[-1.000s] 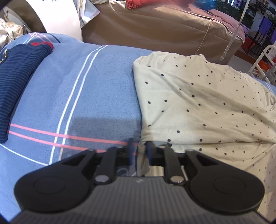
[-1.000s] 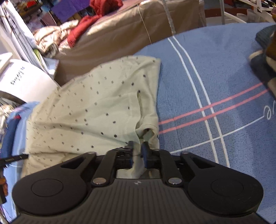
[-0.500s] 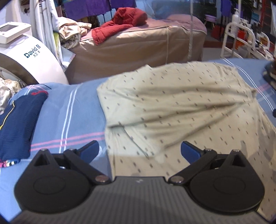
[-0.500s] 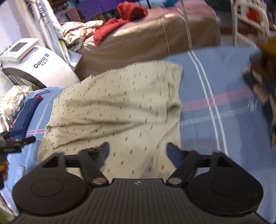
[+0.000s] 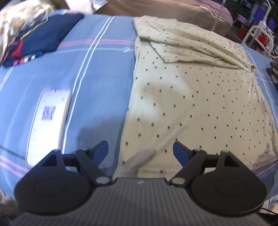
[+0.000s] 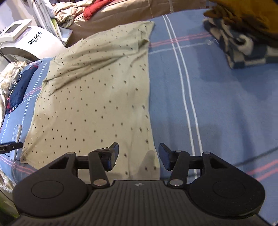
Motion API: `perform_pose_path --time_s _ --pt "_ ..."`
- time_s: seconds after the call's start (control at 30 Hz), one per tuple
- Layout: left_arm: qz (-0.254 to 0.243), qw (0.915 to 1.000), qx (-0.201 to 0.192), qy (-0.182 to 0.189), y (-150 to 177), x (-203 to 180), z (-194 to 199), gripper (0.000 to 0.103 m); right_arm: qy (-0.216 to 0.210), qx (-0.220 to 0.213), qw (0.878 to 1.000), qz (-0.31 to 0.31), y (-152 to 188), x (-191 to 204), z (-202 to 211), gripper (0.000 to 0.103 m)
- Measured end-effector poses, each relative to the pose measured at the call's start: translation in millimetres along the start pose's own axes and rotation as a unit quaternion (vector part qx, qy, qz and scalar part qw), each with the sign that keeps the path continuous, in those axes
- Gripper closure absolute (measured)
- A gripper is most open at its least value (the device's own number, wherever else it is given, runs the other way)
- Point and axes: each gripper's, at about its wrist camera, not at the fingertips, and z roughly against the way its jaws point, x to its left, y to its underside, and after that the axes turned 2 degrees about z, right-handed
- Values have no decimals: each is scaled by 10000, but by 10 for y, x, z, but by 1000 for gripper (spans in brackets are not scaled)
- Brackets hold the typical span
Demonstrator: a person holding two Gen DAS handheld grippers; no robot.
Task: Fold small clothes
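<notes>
A beige dotted garment (image 5: pixel 191 97) lies spread on the blue striped bedsheet (image 5: pixel 97 73), its far part folded back over itself. It also shows in the right wrist view (image 6: pixel 97 104). My left gripper (image 5: pixel 140 150) is open and empty, above the garment's near left edge. My right gripper (image 6: pixel 139 153) is open and empty, above the garment's near right corner.
A phone (image 5: pixel 48 121) lies on the sheet left of the garment. A folded navy garment (image 5: pixel 40 36) sits far left. A stack of folded clothes (image 6: pixel 243 34) sits at the far right. A brown covered bed (image 6: pixel 121 13) and a white machine (image 6: pixel 29 40) stand beyond.
Both grippers were shut on the garment's edge a second ago, then opened and let it go. Both have pulled back toward the near edge; the garment now lies spread with a fold at the far end.
</notes>
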Motion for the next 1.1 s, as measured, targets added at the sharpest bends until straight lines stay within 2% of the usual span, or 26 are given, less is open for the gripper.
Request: perform_pose_path --time_s 0.1,0.17,0.27,0.3,0.37,0.47,0.63,0.77,0.87,0.93,1.0,1.03,1.07,1.1 --pt "222 9996 -52 -138 70 44 20 22 15 -17 9999 -158 92 -43 4 16" --pt "506 9986 -86 -96 46 107 25 22 -13 36 9999 -123 128 -25 -25 16" --pt "676 9976 124 -1 0 161 -56 24 -48 53 9999 -93 164 14 -61 17" --pt "713 9972 229 7 4 177 -108 29 -51 39 9999 -126 173 12 -72 17" --pt "958 9945 362 234 42 249 -201 34 -57 38 9998 -161 182 6 -96 17" --pt "1301 9889 452 566 124 346 -280 34 -51 69 9999 -137 188 0 -122 17" --pt "1052 9917 385 629 202 341 -271 35 -87 79 9994 -323 226 -63 -154 17" --pt "1496 9838 359 917 199 475 -298 35 -122 148 9992 -348 259 -86 -187 17" --pt "1675 9794 429 1039 181 508 -310 34 136 18 9989 -448 260 -116 -189 17" --pt "1529 9818 494 1009 164 451 -331 34 110 -47 9983 -565 264 -165 -204 15" --pt "1216 9877 505 847 161 352 -349 34 30 117 9984 -559 279 -182 -280 15" --pt "1081 9900 497 763 167 313 -346 37 4 126 9984 -551 291 -173 -295 12" --pt "1012 9915 477 669 177 289 -341 44 -10 117 9985 -541 301 -153 -299 11" --pt "1000 9923 453 577 190 282 -331 63 -61 128 9985 -522 312 -129 -302 9"
